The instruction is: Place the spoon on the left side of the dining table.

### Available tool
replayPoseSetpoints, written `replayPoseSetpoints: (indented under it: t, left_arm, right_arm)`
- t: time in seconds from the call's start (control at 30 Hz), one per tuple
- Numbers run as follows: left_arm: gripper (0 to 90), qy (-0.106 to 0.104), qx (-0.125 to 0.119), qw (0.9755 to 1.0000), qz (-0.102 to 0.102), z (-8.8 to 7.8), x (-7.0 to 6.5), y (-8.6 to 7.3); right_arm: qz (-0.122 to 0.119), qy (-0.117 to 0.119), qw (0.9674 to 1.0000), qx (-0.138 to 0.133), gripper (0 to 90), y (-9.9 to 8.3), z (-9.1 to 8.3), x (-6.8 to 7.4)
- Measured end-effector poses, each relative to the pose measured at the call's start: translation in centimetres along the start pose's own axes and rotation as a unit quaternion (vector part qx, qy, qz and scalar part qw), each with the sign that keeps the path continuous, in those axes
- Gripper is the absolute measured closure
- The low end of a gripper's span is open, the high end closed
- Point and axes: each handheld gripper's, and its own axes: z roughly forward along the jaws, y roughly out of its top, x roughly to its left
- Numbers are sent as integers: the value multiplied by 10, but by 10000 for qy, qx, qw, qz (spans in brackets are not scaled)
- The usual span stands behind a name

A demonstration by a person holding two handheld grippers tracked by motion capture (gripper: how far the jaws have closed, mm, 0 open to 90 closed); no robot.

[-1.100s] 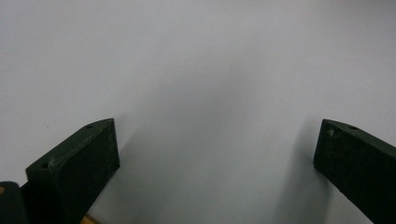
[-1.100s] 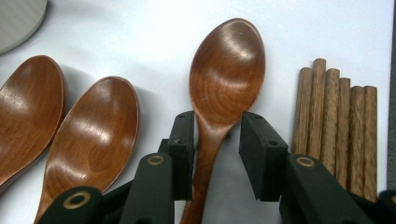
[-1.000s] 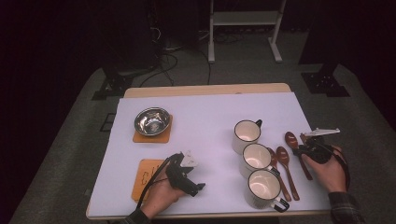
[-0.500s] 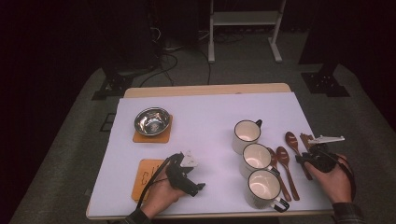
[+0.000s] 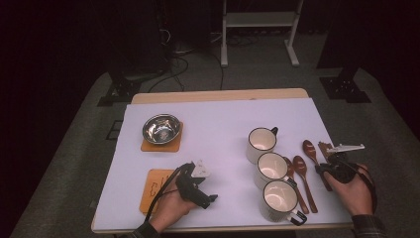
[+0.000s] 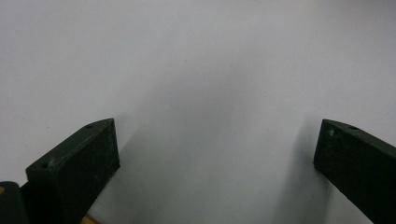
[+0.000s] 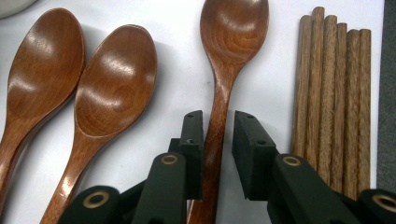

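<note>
Three wooden spoons lie right of the mugs: two side by side and a third spoon nearer the table's right edge. My right gripper straddles that third spoon's handle low over the table. Its jaws have just been closing, and a thin gap still shows at the right pad. A bundle of wooden chopsticks lies just right of it. My left gripper rests open on the white tabletop near the front, with nothing between its jaws.
Three white mugs stand in a row left of the spoons. A steel bowl sits on a wooden coaster at the back left. A second coaster lies beside the left hand.
The right hand has slid a little toward the near edge along the spoon's handle, and its jaws have narrowed around it. The left hand has stayed put.
</note>
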Motion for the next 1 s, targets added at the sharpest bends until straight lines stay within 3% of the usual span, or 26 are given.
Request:
replayPoseSetpoints:
  t: [0.37, 1.0]
  left_arm:
    - [0, 0, 1, 10000, 1, 0, 0, 0]
    - [0, -2, -2, 10000, -2, 0, 0, 0]
  right_arm:
    - [77, -55, 9998, 150, 784, 4, 1, 1]
    - [207, 15, 9998, 28, 811, 2, 0, -1]
